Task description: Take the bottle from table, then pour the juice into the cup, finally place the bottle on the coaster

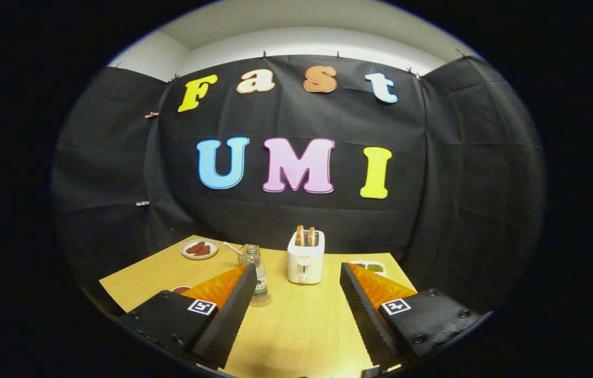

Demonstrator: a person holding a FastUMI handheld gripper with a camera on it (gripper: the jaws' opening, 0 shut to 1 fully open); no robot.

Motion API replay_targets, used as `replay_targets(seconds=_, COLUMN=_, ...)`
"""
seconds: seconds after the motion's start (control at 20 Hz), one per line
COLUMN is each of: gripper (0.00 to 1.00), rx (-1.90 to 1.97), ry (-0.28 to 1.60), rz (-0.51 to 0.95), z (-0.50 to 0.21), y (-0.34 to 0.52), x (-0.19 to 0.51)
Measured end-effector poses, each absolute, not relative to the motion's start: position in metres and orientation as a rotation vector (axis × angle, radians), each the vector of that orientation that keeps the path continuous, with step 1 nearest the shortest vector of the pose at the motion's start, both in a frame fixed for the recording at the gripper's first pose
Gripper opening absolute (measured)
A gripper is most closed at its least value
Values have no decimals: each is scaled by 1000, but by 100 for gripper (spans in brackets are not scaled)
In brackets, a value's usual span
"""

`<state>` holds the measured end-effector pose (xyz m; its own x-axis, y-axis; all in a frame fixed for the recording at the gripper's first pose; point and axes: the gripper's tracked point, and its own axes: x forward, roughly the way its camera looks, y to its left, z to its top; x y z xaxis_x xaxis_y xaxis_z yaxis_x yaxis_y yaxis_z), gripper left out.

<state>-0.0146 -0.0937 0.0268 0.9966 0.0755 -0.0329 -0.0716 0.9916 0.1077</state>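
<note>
The bottle stands upright on the wooden table, just ahead of the left finger at about 11 o'clock from the gripper, probably staged for a side grasp. A glass cup sits directly behind it. The toaster with toast occupies 12 o'clock. The gripper is released, fingers spread wide, holding and touching nothing.

toaster with toast, sausage plate
</note>
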Motion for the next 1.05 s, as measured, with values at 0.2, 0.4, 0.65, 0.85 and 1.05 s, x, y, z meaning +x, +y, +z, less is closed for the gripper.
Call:
replay_targets(seconds=0.2, gripper=97, rx=117, ry=50, rz=20, z=21, y=-120, x=-42)
replay_targets(seconds=0.4, gripper=97, rx=108, ry=46, rz=-8, z=20, y=-134, x=-45)
replay_targets(seconds=0.65, gripper=97, rx=112, ry=47, rz=22, z=21, y=-133, x=-24)
replay_targets(seconds=0.85, gripper=97, rx=94, ry=30, rz=59, z=23, y=-135, x=-7)
replay_targets(seconds=1.05, gripper=97, rx=94, ry=29, rz=95, z=20, y=-134, x=5)
